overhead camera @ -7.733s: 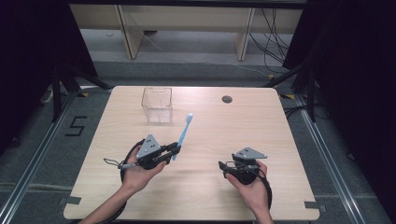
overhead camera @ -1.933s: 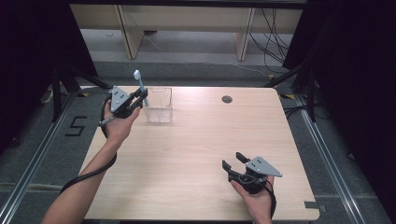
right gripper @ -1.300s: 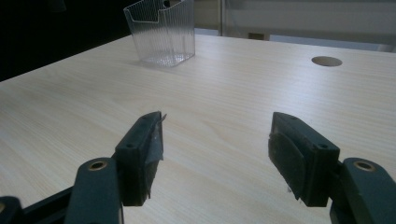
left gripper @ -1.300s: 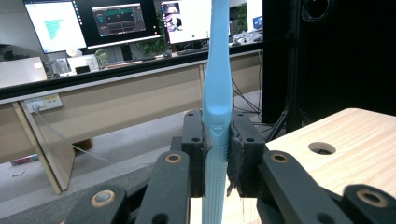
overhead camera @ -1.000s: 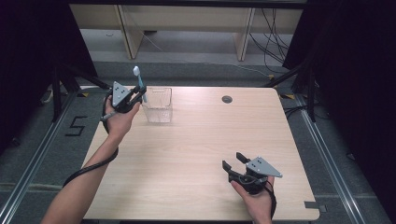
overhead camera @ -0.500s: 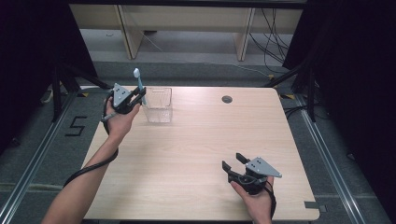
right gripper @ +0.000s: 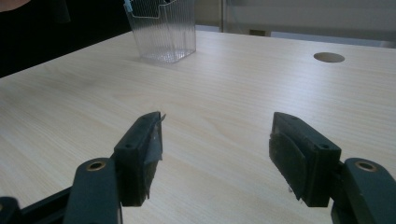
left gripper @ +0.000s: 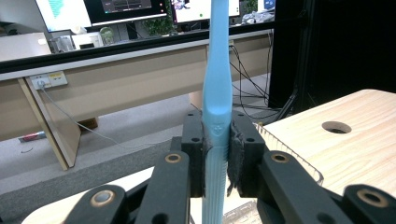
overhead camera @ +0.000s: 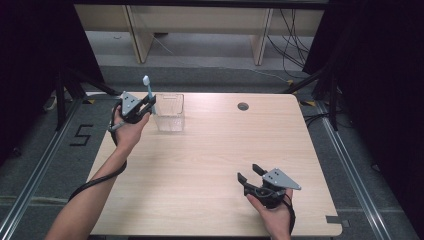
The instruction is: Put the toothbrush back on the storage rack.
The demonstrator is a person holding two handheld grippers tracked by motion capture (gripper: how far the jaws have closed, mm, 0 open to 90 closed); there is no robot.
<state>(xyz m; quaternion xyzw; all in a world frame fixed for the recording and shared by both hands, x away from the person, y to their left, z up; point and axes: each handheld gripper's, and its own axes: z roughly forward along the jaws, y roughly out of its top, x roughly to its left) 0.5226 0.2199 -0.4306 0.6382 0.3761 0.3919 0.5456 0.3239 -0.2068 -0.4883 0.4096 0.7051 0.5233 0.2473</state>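
Observation:
A light blue toothbrush [overhead camera: 148, 92] stands upright with its head up, and my left gripper [overhead camera: 145, 106] is shut on its handle. In the left gripper view the toothbrush [left gripper: 217, 93] is pinched between both pads. It sits at the left rim of a clear plastic cup [overhead camera: 169, 112] at the table's far left, with its lower end at the cup's left edge. My right gripper [overhead camera: 250, 175] rests near the front right of the table, open, with nothing between its fingers [right gripper: 140, 154]. The clear cup [right gripper: 163, 30] shows far off in the right gripper view.
A wooden table [overhead camera: 215, 165] carries a round cable hole [overhead camera: 243, 106] at the far right of centre. Black curtains and metal frame legs flank the table. Desk legs and cables lie on the floor beyond the far edge.
Since the earliest frame my left gripper has carried the toothbrush from the table's middle to the cup and turned it upright. Over the last second nothing visibly moved.

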